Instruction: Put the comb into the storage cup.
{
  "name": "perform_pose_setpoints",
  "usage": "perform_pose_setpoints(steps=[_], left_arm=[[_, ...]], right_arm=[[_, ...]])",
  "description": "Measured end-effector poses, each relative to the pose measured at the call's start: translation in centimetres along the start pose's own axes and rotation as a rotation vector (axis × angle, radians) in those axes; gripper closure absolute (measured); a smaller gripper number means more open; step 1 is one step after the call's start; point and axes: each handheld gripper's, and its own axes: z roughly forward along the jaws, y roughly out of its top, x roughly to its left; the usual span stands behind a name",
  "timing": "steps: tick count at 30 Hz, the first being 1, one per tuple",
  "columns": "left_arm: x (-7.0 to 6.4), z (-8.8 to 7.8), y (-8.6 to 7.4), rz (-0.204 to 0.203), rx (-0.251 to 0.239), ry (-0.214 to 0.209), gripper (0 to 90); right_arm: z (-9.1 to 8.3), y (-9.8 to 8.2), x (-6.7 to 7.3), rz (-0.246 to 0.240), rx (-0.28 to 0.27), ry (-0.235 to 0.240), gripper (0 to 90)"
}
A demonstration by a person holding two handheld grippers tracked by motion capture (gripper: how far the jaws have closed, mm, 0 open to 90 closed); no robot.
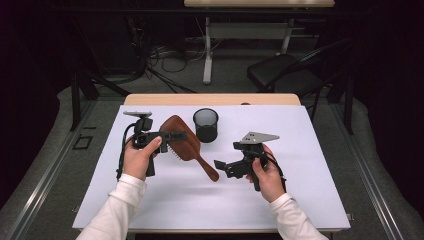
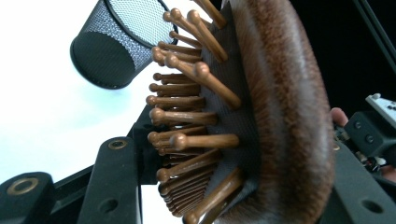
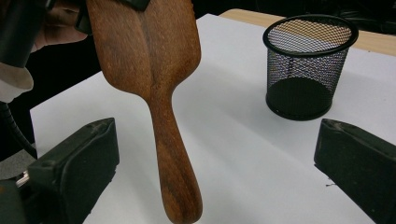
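Observation:
A brown wooden hairbrush [image 1: 184, 145] with wooden bristles [image 2: 187, 116] hangs at a tilt over the white table [image 1: 300, 150], its handle [image 3: 175, 163] slanting down toward the right gripper. My left gripper [image 1: 172, 136] is shut on the brush head [image 2: 280, 116], one jaw on the bristle side and one on the smooth back. My right gripper [image 1: 222, 167] is open. In the right gripper view its jaws stand wide apart on either side of the handle without touching it [image 3: 215, 135].
A black mesh cup [image 1: 205, 125] stands upright behind the brush, near the table's far middle [image 3: 308, 65]. Beyond the table are a black chair [image 1: 285, 72], cables on the floor and another table's legs.

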Motion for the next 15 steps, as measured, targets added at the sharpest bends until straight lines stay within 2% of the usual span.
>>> perform_pose_setpoints(steps=[15], left_arm=[[-0.1, -0.2, 2.0, -0.024, -0.076, 0.046, 49.2]], right_arm=[[-0.4, 0.1, -0.6, 0.02, -0.012, -0.01, 0.2]])
